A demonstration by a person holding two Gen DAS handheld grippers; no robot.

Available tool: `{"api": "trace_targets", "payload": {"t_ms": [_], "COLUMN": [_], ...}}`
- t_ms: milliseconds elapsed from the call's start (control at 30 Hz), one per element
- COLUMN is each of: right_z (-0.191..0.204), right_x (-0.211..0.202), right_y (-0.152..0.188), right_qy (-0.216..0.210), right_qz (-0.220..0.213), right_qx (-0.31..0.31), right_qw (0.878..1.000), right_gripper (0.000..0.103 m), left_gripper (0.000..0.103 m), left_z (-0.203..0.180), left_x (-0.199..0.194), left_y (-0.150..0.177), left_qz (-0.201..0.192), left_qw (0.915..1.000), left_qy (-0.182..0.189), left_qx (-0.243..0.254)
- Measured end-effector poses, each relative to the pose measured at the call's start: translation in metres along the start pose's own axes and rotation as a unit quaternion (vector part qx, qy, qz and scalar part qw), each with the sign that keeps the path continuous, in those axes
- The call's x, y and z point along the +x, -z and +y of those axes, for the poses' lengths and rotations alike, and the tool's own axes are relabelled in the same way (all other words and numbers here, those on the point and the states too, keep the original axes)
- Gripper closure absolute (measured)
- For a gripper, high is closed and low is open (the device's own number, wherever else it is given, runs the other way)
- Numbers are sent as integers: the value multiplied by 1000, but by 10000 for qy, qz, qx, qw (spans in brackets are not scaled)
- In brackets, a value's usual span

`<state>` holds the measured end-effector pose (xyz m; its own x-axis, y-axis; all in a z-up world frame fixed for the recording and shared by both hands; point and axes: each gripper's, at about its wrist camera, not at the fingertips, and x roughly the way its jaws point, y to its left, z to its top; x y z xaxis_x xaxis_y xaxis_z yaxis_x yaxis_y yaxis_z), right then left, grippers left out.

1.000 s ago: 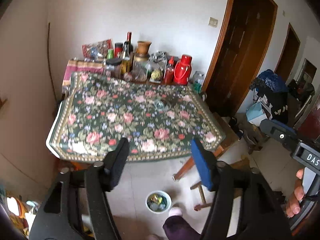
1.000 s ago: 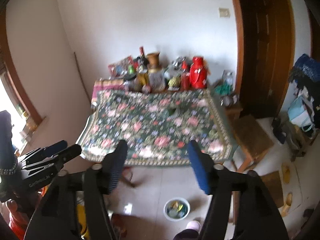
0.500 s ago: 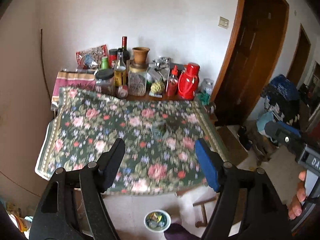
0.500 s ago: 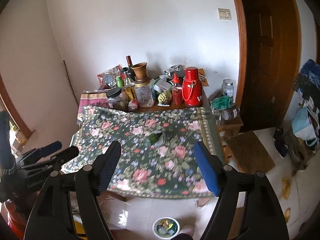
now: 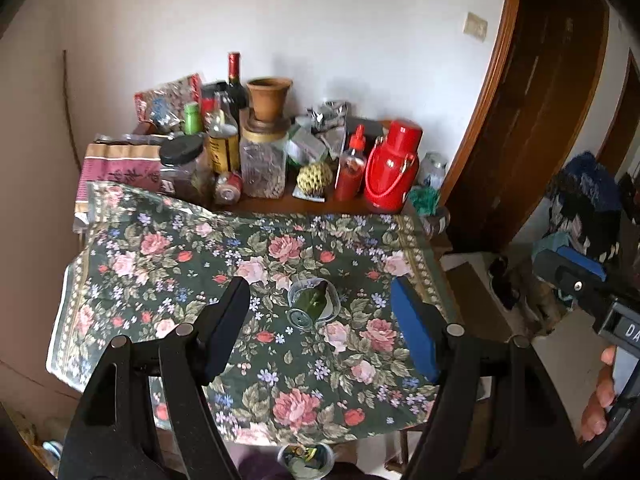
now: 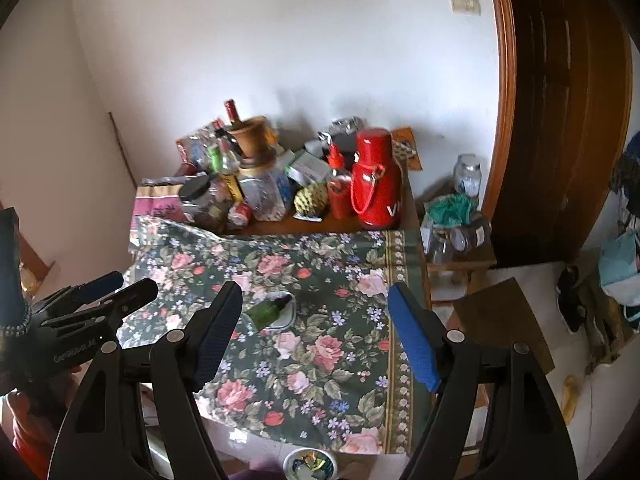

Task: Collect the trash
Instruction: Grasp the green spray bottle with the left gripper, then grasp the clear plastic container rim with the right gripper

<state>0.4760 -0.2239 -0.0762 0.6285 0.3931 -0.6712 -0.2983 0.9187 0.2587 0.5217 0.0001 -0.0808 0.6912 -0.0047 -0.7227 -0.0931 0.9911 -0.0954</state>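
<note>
A small green bottle [image 5: 311, 300] lies on its side near the middle of a floral tablecloth [image 5: 160, 280], its long axis running from about 7 o'clock up to 1 o'clock in the right wrist view, the dark cap end [image 6: 283, 301] at the upper right. It rests against a clear plastic container [image 5: 332, 303] that sits just beside it on the cloth.

Both claws hang above the near half of the table with nothing between their fingers. The left gripper [image 5: 320, 328] is spread wide and released; the right gripper [image 6: 316, 328] is likewise released, its jaws having just been opening, empty.

Behind the bottle, at 12 o'clock along the wall, the bare wooden back strip of the table is crowded: a red flask [image 5: 392, 168] with a handle, a red sauce bottle [image 5: 351, 168], a wine bottle [image 5: 235, 80], a clay pot [image 5: 269, 96] stacked on a lidded jar [image 5: 264, 160], a dark-lidded jar [image 5: 183, 164] and a green-capped bottle [image 5: 193, 118]. The cloth around the green bottle is otherwise bare.

At 6 o'clock, on the floor below the table edge, a small white bin [image 6: 310, 464] holds crumpled coloured wrappers. A brown door [image 6: 560, 112] stands at 3 o'clock, with a low stool [image 6: 456, 248] of jars beside it.
</note>
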Motion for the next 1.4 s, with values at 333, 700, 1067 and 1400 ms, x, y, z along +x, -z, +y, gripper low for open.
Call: {"api": "trace_targets", "payload": {"t_ms": [333, 700, 1067, 1400], "right_z": [-10, -13, -24, -13], "right_x": [66, 122, 159, 169], "right_y": [-2, 15, 31, 31], "right_qy": [592, 887, 927, 877], "right_qz": [459, 910, 1310, 1413], "right_qx": [735, 1343, 1532, 1300], "right_qw": [9945, 9828, 9751, 9775], "right_gripper": [31, 31, 31, 31], "left_gripper": [31, 37, 51, 62], "left_z": [19, 27, 10, 8], "left_x": [105, 206, 250, 263], "left_y": [-14, 11, 33, 38], "left_qz": [1005, 2064, 2519, 2569], "left_qw": [9908, 9670, 9498, 9490], "left_qy": [437, 888, 1022, 846], "left_qx": [791, 1198, 1551, 1621]}}
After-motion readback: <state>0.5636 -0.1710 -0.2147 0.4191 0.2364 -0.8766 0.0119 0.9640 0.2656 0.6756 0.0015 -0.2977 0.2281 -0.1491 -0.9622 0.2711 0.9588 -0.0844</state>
